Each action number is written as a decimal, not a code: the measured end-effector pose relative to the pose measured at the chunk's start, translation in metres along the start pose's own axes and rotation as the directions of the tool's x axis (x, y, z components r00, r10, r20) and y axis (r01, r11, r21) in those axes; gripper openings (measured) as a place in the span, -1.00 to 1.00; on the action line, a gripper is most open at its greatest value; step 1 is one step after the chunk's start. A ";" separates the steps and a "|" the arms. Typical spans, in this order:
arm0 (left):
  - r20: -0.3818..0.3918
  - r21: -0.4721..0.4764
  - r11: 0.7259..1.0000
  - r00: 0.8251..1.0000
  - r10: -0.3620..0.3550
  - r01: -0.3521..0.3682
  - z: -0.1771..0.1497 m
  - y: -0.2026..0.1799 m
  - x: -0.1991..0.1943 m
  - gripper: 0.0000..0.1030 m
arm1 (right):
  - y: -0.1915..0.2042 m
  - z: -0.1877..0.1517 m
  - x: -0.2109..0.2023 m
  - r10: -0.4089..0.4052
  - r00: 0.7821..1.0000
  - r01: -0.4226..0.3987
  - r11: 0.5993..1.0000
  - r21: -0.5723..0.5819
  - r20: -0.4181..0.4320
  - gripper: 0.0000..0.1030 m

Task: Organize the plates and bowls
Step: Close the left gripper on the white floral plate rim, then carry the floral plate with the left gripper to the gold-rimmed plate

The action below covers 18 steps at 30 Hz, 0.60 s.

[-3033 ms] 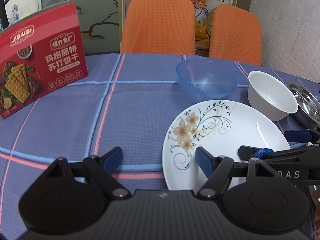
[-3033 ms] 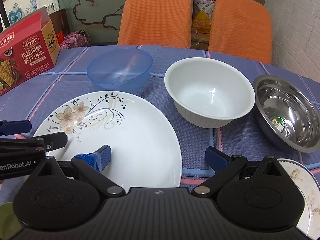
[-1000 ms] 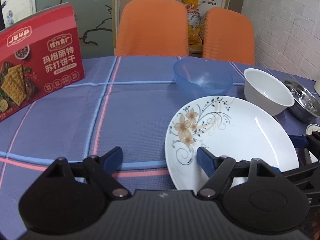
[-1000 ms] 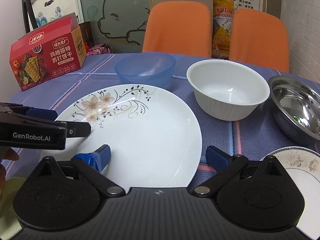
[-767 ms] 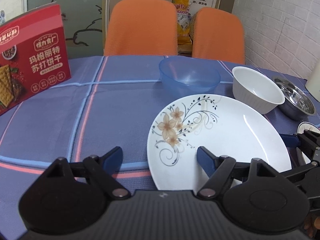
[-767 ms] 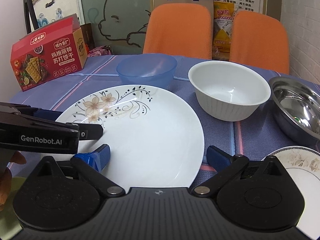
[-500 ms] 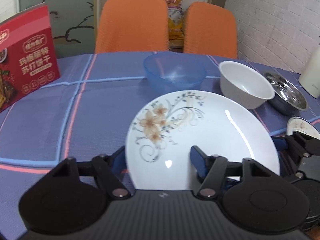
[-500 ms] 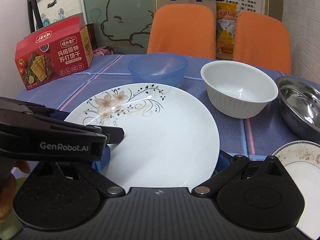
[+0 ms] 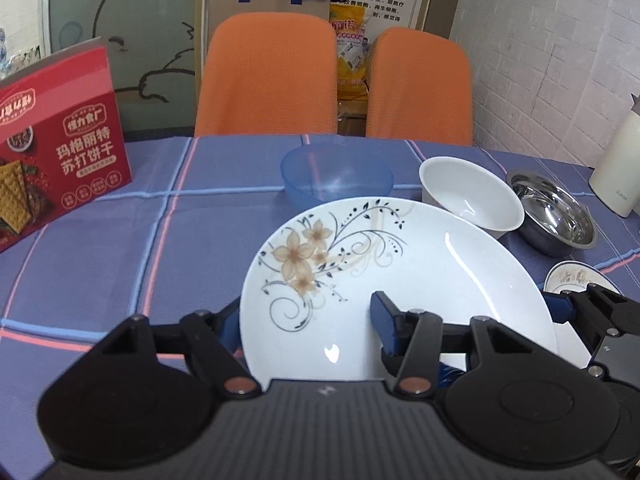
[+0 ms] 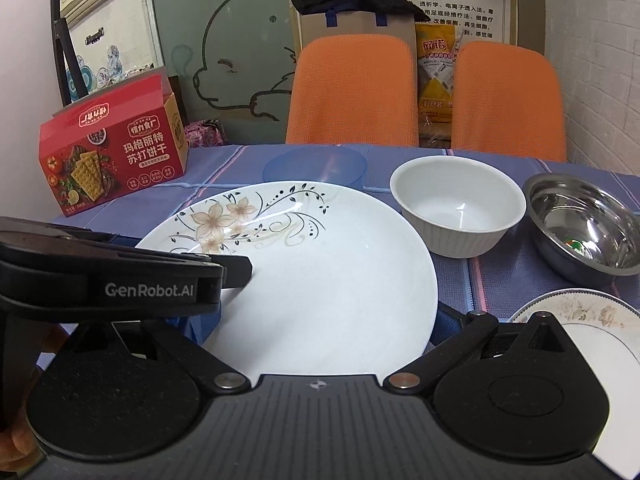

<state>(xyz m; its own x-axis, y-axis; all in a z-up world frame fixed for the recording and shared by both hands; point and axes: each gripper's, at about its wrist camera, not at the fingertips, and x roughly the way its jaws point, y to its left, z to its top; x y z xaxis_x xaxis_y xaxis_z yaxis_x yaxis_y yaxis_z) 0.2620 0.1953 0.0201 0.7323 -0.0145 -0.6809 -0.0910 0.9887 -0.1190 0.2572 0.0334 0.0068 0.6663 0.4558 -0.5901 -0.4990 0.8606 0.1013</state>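
Through the left wrist camera: grips the flowered plate (image 9: 420,264) with the left gripper (image 9: 306,322) at the near-left rim, one finger tucked beneath the rim and the other lying on the white face, a middling gap between them. Holds the plate above the tablecloth (image 9: 120,248), its far edge overlapping the blue bowl (image 9: 336,180) and the white bowl (image 9: 468,196) in this view. Open cloth to the left, as far as the cracker box (image 9: 60,148). Crowded to the right, with the steel bowl (image 9: 552,216) and a small patterned plate (image 9: 576,278) near the plate's right edge. Against three seconds ago: plate then flat on the cloth with the left finger in plain sight, now raised and covering that finger.

Through the right wrist camera: straddles the plate's near rim with the right gripper (image 10: 322,316), fingers spread wide, one on each side, both tips largely hidden by the plate and by the left gripper's body. Cannot tell whether clamping or only supporting. Fills more of this view than a second ago and now hides most of the blue bowl.
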 end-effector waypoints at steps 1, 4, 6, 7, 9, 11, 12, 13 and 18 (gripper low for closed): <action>0.006 0.002 1.000 1.000 0.001 -0.002 -0.002 0.000 -0.005 0.01 | 0.003 -0.002 -0.005 0.004 1.000 -0.004 1.000 0.001 0.005 0.77; 0.023 0.005 1.000 1.000 0.015 -0.015 -0.011 0.000 -0.027 0.01 | 0.014 -0.009 -0.023 0.019 1.000 -0.019 1.000 -0.014 0.015 0.77; 0.034 0.004 1.000 0.999 0.028 -0.028 -0.020 0.000 -0.043 0.02 | 0.023 -0.016 -0.036 0.031 0.999 -0.030 0.999 -0.026 0.021 0.77; 0.039 0.001 0.999 0.999 0.034 -0.034 -0.026 0.001 -0.052 0.02 | 0.027 -0.021 -0.043 0.037 0.999 -0.036 0.999 -0.030 0.022 0.77; 0.046 0.000 0.999 0.998 0.045 -0.045 -0.037 0.002 -0.067 0.02 | 0.035 -0.031 -0.055 0.049 0.999 -0.048 0.998 -0.035 0.022 0.77; 0.046 0.000 0.999 0.998 0.052 -0.053 -0.052 0.002 -0.082 0.02 | 0.042 -0.044 -0.068 0.057 0.998 -0.056 0.998 -0.030 0.019 0.77; 0.043 0.001 0.999 0.998 0.054 -0.054 -0.059 0.003 -0.088 0.02 | 0.045 -0.050 -0.073 0.059 0.998 -0.059 0.998 -0.028 0.016 0.77; 0.039 0.002 0.998 0.998 0.057 -0.058 -0.069 0.003 -0.095 0.01 | 0.048 -0.057 -0.078 0.066 0.998 -0.066 0.997 -0.026 0.009 0.77; 0.022 0.005 0.996 0.996 0.092 -0.092 -0.106 -0.002 -0.118 0.01 | 0.056 -0.082 -0.092 0.098 0.995 -0.098 0.995 -0.019 -0.027 0.77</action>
<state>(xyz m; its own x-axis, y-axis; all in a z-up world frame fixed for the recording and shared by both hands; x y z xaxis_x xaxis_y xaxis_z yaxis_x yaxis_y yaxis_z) 0.1039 0.1791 0.0243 0.7357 0.0795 -0.6726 -0.1546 0.9866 -0.0525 0.1219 0.0207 0.0010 0.5990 0.5312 -0.5992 -0.5726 0.8072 0.1432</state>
